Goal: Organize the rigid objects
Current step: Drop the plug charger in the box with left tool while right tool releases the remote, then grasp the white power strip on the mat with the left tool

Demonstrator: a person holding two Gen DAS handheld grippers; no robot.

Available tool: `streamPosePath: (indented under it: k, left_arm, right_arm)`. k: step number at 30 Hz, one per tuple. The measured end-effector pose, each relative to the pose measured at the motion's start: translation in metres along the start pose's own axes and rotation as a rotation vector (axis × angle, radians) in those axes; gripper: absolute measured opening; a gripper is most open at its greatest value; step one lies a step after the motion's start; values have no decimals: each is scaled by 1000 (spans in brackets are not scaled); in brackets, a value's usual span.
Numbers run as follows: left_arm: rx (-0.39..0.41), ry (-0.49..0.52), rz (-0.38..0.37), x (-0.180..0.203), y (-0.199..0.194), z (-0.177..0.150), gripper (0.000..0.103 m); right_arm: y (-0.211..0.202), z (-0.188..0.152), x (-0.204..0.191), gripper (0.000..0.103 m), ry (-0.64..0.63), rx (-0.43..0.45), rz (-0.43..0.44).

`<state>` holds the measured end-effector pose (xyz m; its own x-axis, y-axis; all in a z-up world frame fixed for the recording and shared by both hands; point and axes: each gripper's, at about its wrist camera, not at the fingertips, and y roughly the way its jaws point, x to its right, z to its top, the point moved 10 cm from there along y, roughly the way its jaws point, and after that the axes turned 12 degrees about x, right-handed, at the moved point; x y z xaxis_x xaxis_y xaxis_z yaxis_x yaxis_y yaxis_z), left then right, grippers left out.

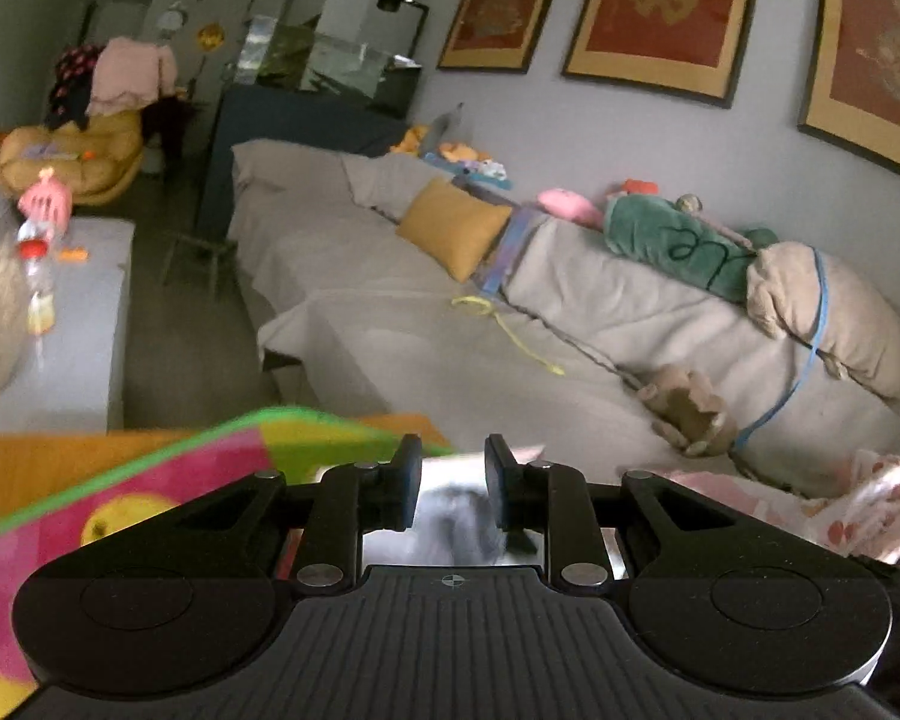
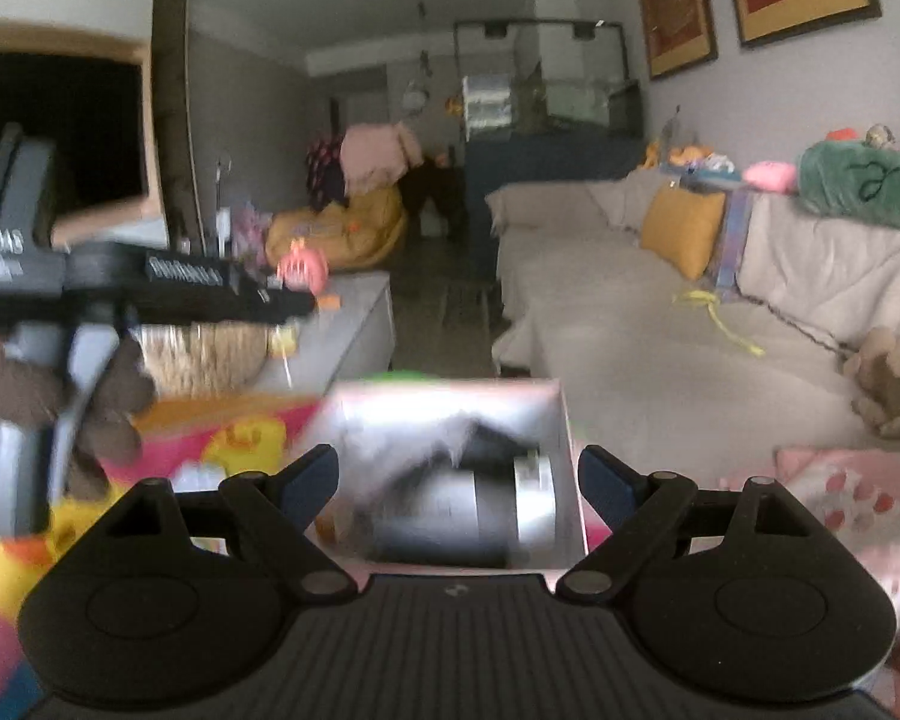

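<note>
A white open box (image 2: pixel 450 405) sits on a bright play mat (image 2: pixel 240 438), blurred. Inside it lies a dark cylinder (image 2: pixel 450 510) with a silver end (image 2: pixel 534 501) and some pale fluff. My right gripper (image 2: pixel 459 456) is open wide, its pads flanking the box walls without a clear press. At far left in this view is the left gripper's black body (image 2: pixel 168 282), with something brown and fuzzy (image 2: pixel 120 402) around its handle. In the left wrist view my left gripper (image 1: pixel 453 444) stands a narrow gap apart, empty, with the box (image 1: pixel 450 474) showing through the gap.
A grey-covered sofa (image 1: pixel 420 348) with a mustard cushion (image 1: pixel 453 225) and a brown plush (image 1: pixel 690 408) fills the right. To the left stands a low grey table (image 1: pixel 84 330) with a pink toy (image 1: pixel 45 198). A pink patterned cloth (image 2: pixel 840 498) lies right of the box.
</note>
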<state>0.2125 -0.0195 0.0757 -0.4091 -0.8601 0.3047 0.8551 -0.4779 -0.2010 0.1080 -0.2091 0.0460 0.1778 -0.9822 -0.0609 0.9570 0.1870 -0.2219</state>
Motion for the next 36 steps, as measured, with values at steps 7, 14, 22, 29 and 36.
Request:
streamPosePath:
  k: [7, 14, 22, 29, 36]
  left_arm:
    - [32, 111, 302, -82, -61, -26, 25]
    - [-95, 25, 420, -137, -68, -62, 25]
    - [-114, 105, 412, -120, -49, -90, 26]
    - [-113, 159, 394, -108, -41, -99, 32]
    - [-121, 157, 384, -104, -34, -99, 32]
  right_arm:
    - [-11, -53, -30, 88, -70, -107, 49]
    - [-21, -91, -64, 88, -155, -171, 107]
    - [-15, -111, -64, 88, -163, -219, 86]
    - [-8, -120, -58, 88, -124, -268, 81]
    - [-7, -120, -57, 88, -118, -277, 81]
